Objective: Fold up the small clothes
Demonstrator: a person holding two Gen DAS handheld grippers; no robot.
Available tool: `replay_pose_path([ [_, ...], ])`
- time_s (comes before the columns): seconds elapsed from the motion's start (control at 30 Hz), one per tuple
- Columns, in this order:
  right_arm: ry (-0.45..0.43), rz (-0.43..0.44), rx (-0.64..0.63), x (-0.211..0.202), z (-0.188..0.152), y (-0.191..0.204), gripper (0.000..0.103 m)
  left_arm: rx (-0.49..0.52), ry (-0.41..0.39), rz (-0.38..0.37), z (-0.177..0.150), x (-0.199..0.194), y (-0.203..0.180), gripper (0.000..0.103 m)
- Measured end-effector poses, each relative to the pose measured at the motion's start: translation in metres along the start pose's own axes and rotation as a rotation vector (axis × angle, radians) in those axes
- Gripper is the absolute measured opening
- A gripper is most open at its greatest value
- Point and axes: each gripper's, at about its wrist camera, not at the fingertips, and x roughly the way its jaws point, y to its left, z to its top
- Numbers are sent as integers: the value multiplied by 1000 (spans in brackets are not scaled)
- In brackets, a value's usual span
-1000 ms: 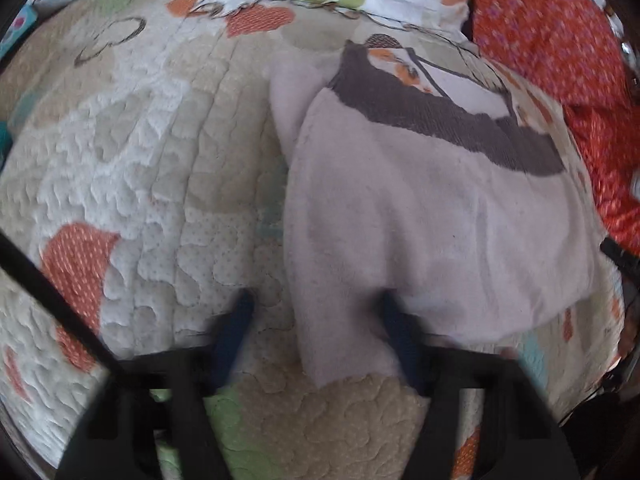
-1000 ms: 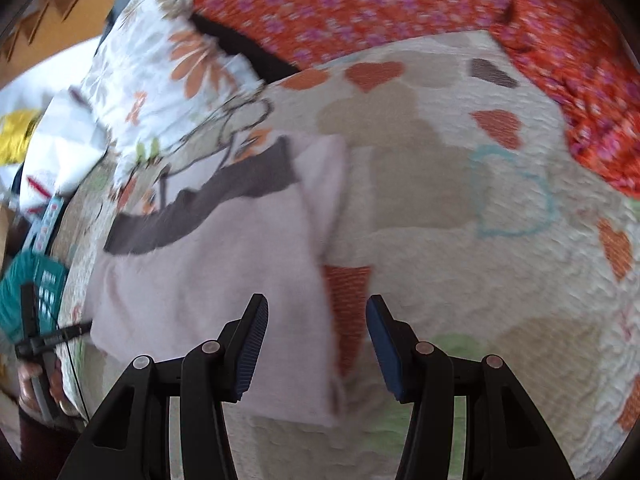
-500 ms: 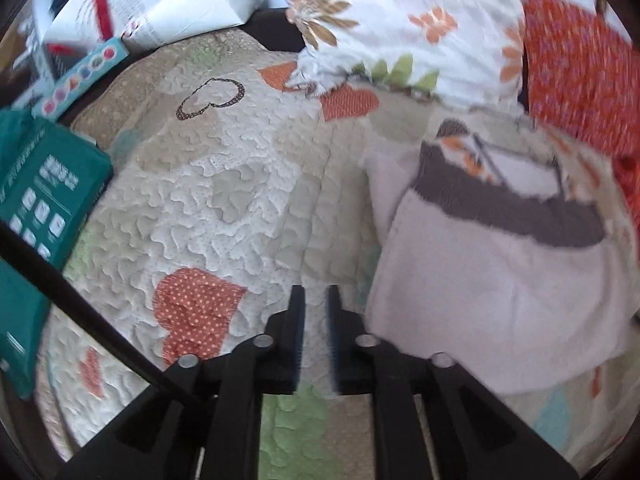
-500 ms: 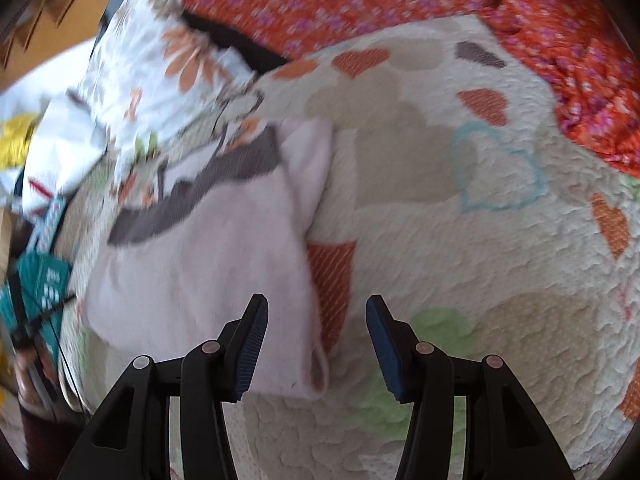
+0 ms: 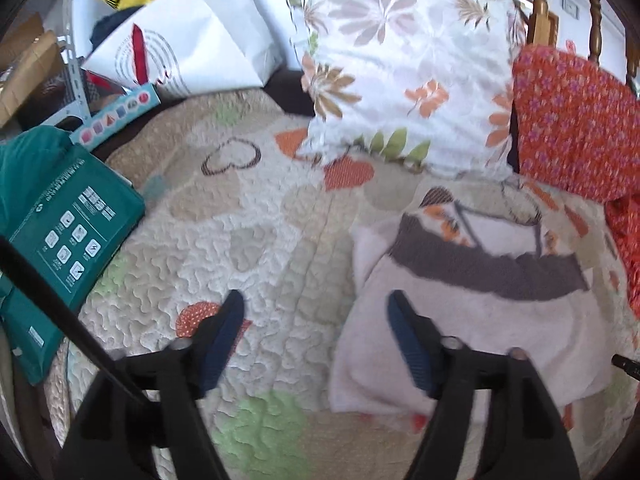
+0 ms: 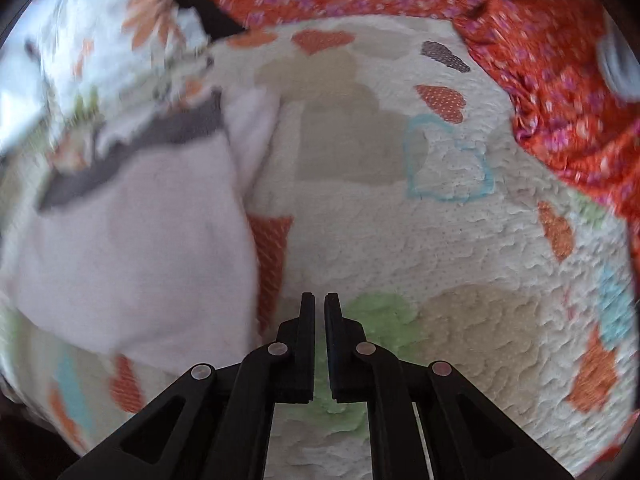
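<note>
A small pale pink garment [image 5: 472, 328] with a dark grey-brown band lies folded on the quilted bedspread [image 5: 248, 248]. In the left wrist view it sits at the lower right. My left gripper [image 5: 314, 312] is open and empty above the quilt, just left of the garment's left edge. In the right wrist view the garment [image 6: 132, 248] lies at the left. My right gripper [image 6: 319, 300] is shut and empty over the quilt [image 6: 400, 240], to the right of the garment.
A floral white pillow [image 5: 404, 80] and an orange patterned pillow [image 5: 576, 120] lie at the head of the bed. A green box [image 5: 68, 236] and a white paper bag [image 5: 188, 48] are at the left. Orange fabric [image 6: 560, 60] borders the quilt's far right.
My left gripper let go of the garment, drew back to the left, shut briefly, and is open again. My right gripper has shut and moved right, away from the garment.
</note>
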Motion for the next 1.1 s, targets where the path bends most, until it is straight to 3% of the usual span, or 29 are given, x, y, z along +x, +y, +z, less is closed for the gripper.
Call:
replay_pose_path([
  [0.03,-25,19,20,-6,2,-3,11,-3,-26,-2,1,-6,-5,87],
  [0.1,-84,29,25,-17,7,-1,26,11,-91,-15,2,-16,-14,101],
  [0.2,-145,51,3,-25,12,16,31,59,-112,-28,4,-15,-28,103],
  [0.37,-189,80,-68,-29,12,51,31,57,4,-108,16,12,-35,103],
  [0.47,-190,85,-100,-23,13,67,36,-5,40,-140,23,34,-27,103],
  [0.53,-184,97,-112,-18,12,75,41,-50,95,-187,23,54,-19,103],
  [0.67,-169,115,-126,-8,13,83,42,-110,214,-233,11,89,-7,103],
  [0.93,-121,122,-141,15,14,85,43,-55,306,-218,-8,122,-16,103],
  [1.1,-116,127,-137,21,16,80,43,-24,295,-166,-8,125,-21,103],
])
